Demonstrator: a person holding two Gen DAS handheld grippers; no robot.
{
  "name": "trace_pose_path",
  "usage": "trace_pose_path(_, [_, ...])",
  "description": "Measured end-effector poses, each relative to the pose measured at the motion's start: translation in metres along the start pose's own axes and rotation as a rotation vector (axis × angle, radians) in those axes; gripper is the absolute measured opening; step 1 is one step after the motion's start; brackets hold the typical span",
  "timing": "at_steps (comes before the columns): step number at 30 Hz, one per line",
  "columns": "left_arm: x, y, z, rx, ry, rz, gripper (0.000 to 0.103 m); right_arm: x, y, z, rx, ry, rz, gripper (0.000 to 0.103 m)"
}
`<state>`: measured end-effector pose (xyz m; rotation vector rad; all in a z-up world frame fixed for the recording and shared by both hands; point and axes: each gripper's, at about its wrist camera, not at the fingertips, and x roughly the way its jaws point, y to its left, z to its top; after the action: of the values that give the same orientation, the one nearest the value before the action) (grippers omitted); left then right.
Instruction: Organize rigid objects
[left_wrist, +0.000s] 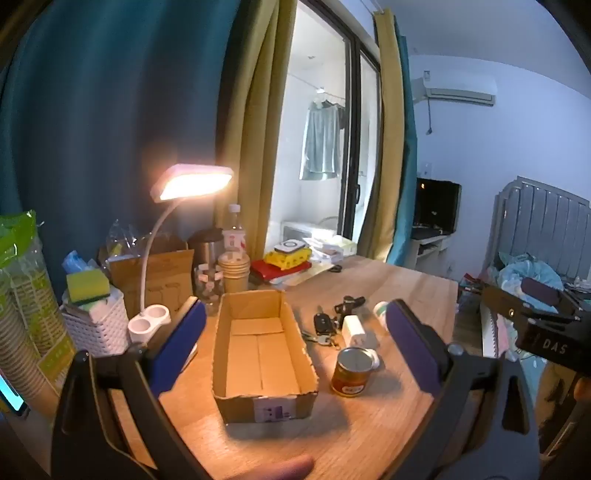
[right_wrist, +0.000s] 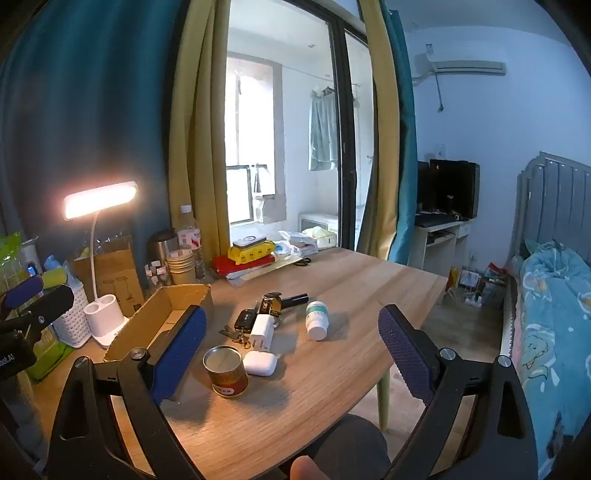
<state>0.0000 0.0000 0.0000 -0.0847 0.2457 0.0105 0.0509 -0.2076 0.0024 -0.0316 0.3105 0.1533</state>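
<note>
An empty open cardboard box (left_wrist: 262, 354) stands on the wooden table (left_wrist: 388, 417); it also shows in the right wrist view (right_wrist: 162, 314). Right of it lie a small orange tin can (left_wrist: 352, 371) (right_wrist: 225, 371), a white earbud case (right_wrist: 260, 362), a white charger (right_wrist: 262, 331) (left_wrist: 354, 329), a car key with keys (right_wrist: 243, 320) (left_wrist: 323, 326), a white pill bottle (right_wrist: 317, 319), a watch (right_wrist: 271, 300) and a black torch (right_wrist: 295, 299). My left gripper (left_wrist: 295, 347) is open above the box. My right gripper (right_wrist: 291, 350) is open above the loose objects, empty.
A lit desk lamp (left_wrist: 192, 182) (right_wrist: 99, 199), a white basket with a sponge (left_wrist: 96, 317), paper cups (left_wrist: 234, 271), bottles and stacked books (left_wrist: 284, 264) line the table's back. A bed (right_wrist: 554, 317) is at the right.
</note>
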Motion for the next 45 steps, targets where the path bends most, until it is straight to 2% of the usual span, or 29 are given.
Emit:
trace_pose_path(2, [0.000, -0.001, 0.000, 0.032, 0.002, 0.006, 0.099, -0.001, -0.001, 0.001, 0.016, -0.018, 0.006, 0.096])
trace_pose_path(7, [0.003, -0.007, 0.001, 0.032, 0.013, 0.014, 0.099, 0.001, -0.001, -0.004, -0.003, -0.018, 0.002, 0.096])
trace_pose_path(11, [0.003, -0.010, -0.003, 0.011, 0.031, 0.006, 0.099, 0.000, -0.002, -0.001, 0.005, -0.012, 0.006, 0.096])
trace_pose_path(14, [0.009, 0.009, -0.002, -0.038, 0.039, -0.012, 0.099, -0.001, -0.004, 0.000, 0.009, -0.007, 0.011, 0.096])
trace_pose_path(27, [0.013, 0.009, -0.003, -0.040, 0.064, -0.008, 0.099, 0.000, -0.005, 0.000, 0.008, 0.001, 0.013, 0.096])
trace_pose_path(45, [0.011, 0.011, 0.000, -0.044, 0.055, -0.001, 0.099, -0.001, -0.005, -0.002, 0.008, 0.010, 0.016, 0.096])
